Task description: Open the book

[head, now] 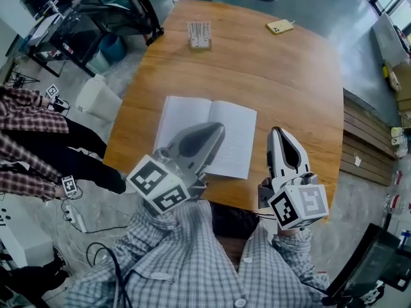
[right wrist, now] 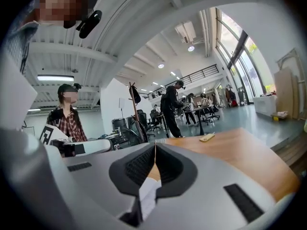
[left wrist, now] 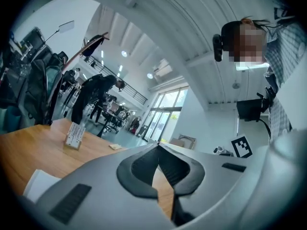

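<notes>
The rounded, smooth wooden table (head: 289, 76) carries the book (head: 186, 117), lying open with flat white pages near its near edge. The grey left gripper (head: 217, 128) and the white right gripper (head: 277, 133) each have jaws pressed together, gripping nothing.

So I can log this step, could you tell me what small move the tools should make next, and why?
Probably just draw both back and rest: the white-paged book already lies open flat on the brown wooden table, and the left tool and right tool are shut, holding nothing.
</notes>
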A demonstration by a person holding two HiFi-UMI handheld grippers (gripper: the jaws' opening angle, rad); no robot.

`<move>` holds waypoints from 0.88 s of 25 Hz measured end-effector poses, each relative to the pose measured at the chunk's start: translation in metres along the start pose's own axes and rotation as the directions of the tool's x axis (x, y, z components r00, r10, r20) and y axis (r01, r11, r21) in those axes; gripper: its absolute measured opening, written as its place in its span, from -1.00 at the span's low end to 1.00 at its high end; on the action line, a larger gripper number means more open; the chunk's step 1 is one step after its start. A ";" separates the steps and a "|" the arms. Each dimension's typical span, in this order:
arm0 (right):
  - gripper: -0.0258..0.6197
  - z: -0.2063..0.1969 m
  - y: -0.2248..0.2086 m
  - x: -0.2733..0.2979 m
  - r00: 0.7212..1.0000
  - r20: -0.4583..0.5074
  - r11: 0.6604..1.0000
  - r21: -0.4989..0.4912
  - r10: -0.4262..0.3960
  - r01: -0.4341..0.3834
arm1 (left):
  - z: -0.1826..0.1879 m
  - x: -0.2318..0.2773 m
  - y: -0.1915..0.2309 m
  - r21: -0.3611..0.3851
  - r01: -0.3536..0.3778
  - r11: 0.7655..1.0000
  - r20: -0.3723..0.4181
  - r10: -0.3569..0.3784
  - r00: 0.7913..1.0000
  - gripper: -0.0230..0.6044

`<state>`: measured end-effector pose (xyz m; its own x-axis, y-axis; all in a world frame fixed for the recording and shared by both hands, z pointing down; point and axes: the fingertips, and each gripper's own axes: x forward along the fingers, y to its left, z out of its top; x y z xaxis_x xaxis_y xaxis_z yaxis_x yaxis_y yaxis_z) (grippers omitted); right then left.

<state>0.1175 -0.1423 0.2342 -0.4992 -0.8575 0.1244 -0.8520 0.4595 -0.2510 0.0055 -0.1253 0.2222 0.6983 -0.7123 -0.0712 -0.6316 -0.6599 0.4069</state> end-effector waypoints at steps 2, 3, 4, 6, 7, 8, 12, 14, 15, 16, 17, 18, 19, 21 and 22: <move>-0.85 0.007 0.002 -0.001 1.000 0.024 1.000 -0.006 0.011 -0.011 | 0.002 0.002 -0.004 0.021 0.013 1.000 0.003 -0.013 1.000 -0.90; -0.85 0.010 0.002 -0.001 0.999 0.032 1.000 -0.002 0.013 -0.013 | 0.002 0.004 -0.006 0.029 0.022 0.999 0.004 -0.022 1.000 -0.90; -0.85 0.012 0.002 -0.002 0.999 0.039 1.000 0.004 0.015 -0.015 | 0.003 0.005 -0.008 0.034 0.029 0.999 0.004 -0.029 1.000 -0.90; -0.85 0.014 0.002 -0.001 0.999 0.048 1.000 0.006 0.015 -0.016 | 0.001 0.009 -0.010 0.042 0.037 0.998 0.000 -0.037 0.999 -0.90; -0.85 0.014 0.002 -0.001 0.999 0.052 1.000 0.004 0.016 -0.016 | 0.001 0.010 -0.010 0.046 0.039 0.998 -0.004 -0.039 0.999 -0.90; -0.85 0.015 0.003 0.000 0.998 0.057 1.000 0.002 0.019 -0.019 | 0.000 0.011 -0.009 0.048 0.041 0.998 -0.010 -0.041 0.999 -0.90; -0.85 0.017 0.007 -0.001 0.995 0.088 0.999 0.010 0.045 -0.046 | -0.003 0.011 -0.007 0.028 0.041 0.999 -0.011 -0.041 0.999 -0.90; -0.85 0.017 0.009 -0.001 0.995 0.090 0.999 0.008 0.053 -0.054 | -0.003 0.010 -0.006 0.030 0.038 0.999 -0.009 -0.037 0.999 -0.90; -0.85 0.016 0.010 0.000 0.994 0.089 0.998 0.007 0.057 -0.058 | -0.003 0.010 -0.006 0.031 0.034 0.999 -0.007 -0.034 0.999 -0.90; -0.85 0.016 0.011 0.000 0.994 0.088 0.998 0.007 0.062 -0.063 | -0.003 0.009 -0.005 0.027 0.029 0.999 -0.005 -0.028 1.000 -0.90; -0.86 0.016 0.012 0.000 0.994 0.088 0.997 0.008 0.070 -0.071 | -0.004 0.008 -0.004 0.020 0.021 1.000 0.001 -0.021 1.000 -0.90; -0.86 0.015 0.013 0.000 0.993 0.088 0.997 0.008 0.078 -0.079 | -0.004 0.008 -0.003 0.011 0.013 1.000 0.007 -0.013 1.000 -0.90; -0.86 0.015 0.013 0.000 0.992 0.089 0.996 0.007 0.085 -0.085 | -0.004 0.007 -0.002 0.004 0.008 1.000 0.012 -0.008 1.000 -0.90; -0.86 0.015 0.015 0.000 0.992 0.087 0.996 -0.001 0.093 -0.093 | -0.004 0.007 -0.002 0.002 0.008 1.000 0.015 -0.008 1.000 -0.90; -0.86 0.015 0.016 0.001 0.992 0.087 0.995 -0.006 0.095 -0.095 | -0.003 0.007 -0.003 0.006 0.012 1.000 0.014 -0.012 1.000 -0.90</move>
<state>0.1061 -0.1390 0.2161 -0.5625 -0.8266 0.0163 -0.8015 0.5404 -0.2562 0.0130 -0.1276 0.2234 0.7009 -0.7077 -0.0893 -0.6251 -0.6697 0.4009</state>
